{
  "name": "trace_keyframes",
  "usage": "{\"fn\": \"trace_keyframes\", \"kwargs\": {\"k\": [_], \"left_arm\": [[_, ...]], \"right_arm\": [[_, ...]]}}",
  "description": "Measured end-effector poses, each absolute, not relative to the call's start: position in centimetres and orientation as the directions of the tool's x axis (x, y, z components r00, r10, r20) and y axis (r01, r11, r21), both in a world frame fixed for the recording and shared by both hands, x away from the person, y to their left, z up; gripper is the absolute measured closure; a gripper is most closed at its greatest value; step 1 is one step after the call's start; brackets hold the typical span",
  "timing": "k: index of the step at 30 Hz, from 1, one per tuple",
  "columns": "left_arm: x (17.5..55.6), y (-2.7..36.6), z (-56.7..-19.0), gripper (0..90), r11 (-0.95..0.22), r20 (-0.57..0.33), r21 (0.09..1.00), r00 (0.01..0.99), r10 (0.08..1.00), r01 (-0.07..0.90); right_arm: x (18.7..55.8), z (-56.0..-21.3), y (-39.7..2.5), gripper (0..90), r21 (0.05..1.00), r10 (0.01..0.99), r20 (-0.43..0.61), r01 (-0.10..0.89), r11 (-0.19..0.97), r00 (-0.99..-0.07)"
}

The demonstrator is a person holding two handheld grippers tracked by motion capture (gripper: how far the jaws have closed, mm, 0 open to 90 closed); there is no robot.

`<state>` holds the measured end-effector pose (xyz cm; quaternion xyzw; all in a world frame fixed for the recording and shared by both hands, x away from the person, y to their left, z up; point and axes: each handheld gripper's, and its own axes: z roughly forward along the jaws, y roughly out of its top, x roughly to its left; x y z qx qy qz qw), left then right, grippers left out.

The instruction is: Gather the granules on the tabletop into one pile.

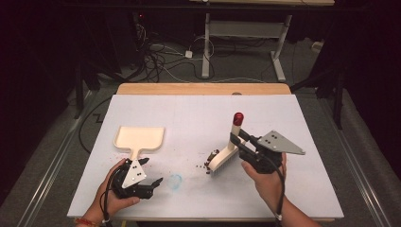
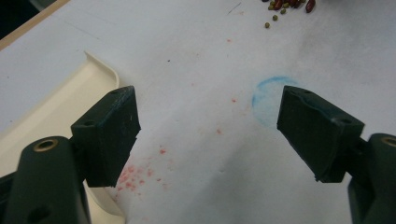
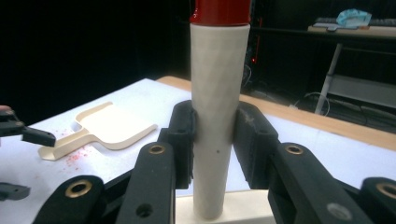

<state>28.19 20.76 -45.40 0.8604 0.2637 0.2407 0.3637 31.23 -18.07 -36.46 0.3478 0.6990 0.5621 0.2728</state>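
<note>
Cream plastic everywhere on this one: the brush and the dustpan are both that matte off-white, and the brush handle has a glossy red cap at the top. My right gripper is clamped on the round handle, so the bristles sit on the white mat right by the little pile of beans. The left gripper hangs with its jaws wide apart and nothing between them, just at 6 o'clock of the dustpan's handle. I'd say the smart move is grabbing that flat handle first and parking the pan lip flush on the mat, at 9 o'clock of the beans, then sweeping low and slow so the round ones don't skitter off.
</note>
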Motion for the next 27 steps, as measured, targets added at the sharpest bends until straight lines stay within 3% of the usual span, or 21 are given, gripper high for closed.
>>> {"fn": "trace_keyframes", "kwargs": {"k": [9, 18, 27], "left_arm": [[28.3, 20.6, -45.4, 20.2, -0.598, 0.223, 0.751, 0.744, 0.629, 0.28], [28.4, 20.4, -45.5, 20.2, -0.606, 0.227, 0.744, 0.747, 0.625, 0.282], [28.1, 21.1, -45.3, 20.2, -0.592, 0.225, 0.755, 0.737, 0.638, 0.283]], "right_arm": [[30.9, -34.1, -21.5, 70.0, 0.984, 0.757, -0.014, 0.126, 0.126, -0.653], [33.2, -34.7, -18.8, 70.1, 0.99, 0.606, -0.006, 0.082, 0.117, -0.795], [32.5, -35.1, -19.0, 70.1, 0.978, 0.632, -0.037, 0.101, 0.181, -0.774]]}}
